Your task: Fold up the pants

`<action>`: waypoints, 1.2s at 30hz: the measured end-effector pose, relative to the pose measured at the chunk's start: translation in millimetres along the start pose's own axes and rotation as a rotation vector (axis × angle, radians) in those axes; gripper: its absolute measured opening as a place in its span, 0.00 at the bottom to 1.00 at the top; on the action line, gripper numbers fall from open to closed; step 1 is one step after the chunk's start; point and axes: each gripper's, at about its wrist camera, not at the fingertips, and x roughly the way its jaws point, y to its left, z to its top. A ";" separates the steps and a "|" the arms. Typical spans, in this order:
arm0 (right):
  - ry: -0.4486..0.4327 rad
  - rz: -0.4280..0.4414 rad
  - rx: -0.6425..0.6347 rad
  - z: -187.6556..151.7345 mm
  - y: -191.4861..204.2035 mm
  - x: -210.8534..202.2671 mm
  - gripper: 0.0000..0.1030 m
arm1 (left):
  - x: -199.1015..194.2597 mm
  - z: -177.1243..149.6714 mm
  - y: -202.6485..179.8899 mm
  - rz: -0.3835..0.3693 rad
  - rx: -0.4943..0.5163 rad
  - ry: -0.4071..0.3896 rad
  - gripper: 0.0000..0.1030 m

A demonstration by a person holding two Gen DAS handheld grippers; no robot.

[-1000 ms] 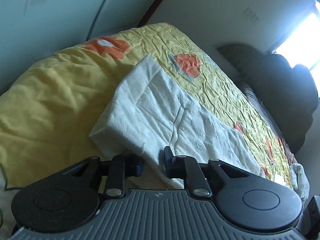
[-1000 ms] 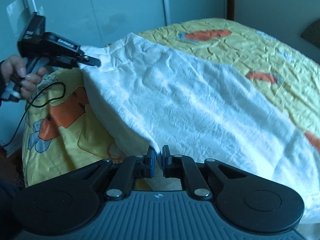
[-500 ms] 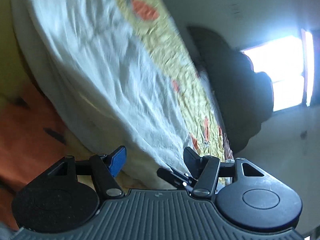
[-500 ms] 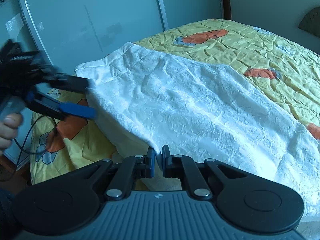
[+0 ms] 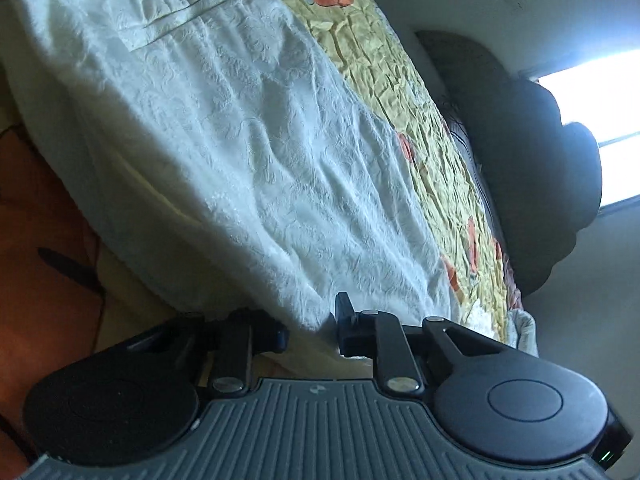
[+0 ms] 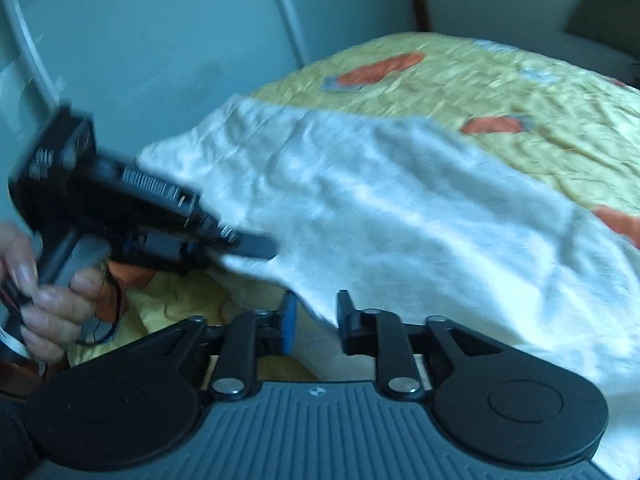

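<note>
1. White pants (image 5: 240,152): spread flat on the bed's yellow quilt (image 5: 404,92); soft, light, limp fabric, likely best pinched at an edge.
2. Left tool (image 5: 310,330): jaws just closing, parted, near edge between them unpinched.
3. Right tool (image 6: 314,326): jaws just opening, hem released.

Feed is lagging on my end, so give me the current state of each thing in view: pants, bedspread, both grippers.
white pants: spread lengthwise on the bed, wrinkled, near edge draped over the bedside.
yellow bedspread: crinkled, lies under the pants.
left gripper: jaws apart with the pants' edge between them, just been closing; a grip is not clear.
right gripper: jaws apart, just been opening; pants' edge lies at the gap, not pinched.
</note>
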 end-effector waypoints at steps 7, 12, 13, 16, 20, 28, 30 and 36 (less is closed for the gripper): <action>-0.077 -0.671 0.229 39.2 -152.1 -45.0 0.30 | -2.1 3.4 12.3 -0.041 -0.033 0.024 0.31; 0.128 -0.822 0.478 44.4 -257.5 -30.7 0.30 | -4.6 1.0 14.8 -0.054 -0.034 0.024 0.31; 0.162 -0.840 0.492 43.6 -267.5 -27.9 0.30 | -4.9 1.2 16.3 -0.060 -0.038 0.026 0.31; 0.230 -0.847 0.499 42.9 -280.8 -26.0 0.30 | -5.0 1.5 21.1 -0.079 -0.052 0.033 0.31; 0.293 -0.886 0.493 51.2 -290.2 -21.7 0.47 | -4.2 1.9 25.0 -0.099 -0.058 0.036 0.31; 0.340 -0.952 0.473 61.4 -299.6 -9.8 0.52 | -2.4 3.3 29.8 -0.121 -0.065 0.045 0.31; 0.398 -1.067 0.391 61.4 -299.9 -6.5 0.51 | -2.0 3.3 31.6 -0.129 -0.070 0.046 0.31; 0.438 -1.127 0.312 55.6 -293.6 0.1 0.52 | -1.2 2.2 33.2 -0.140 -0.065 0.040 0.31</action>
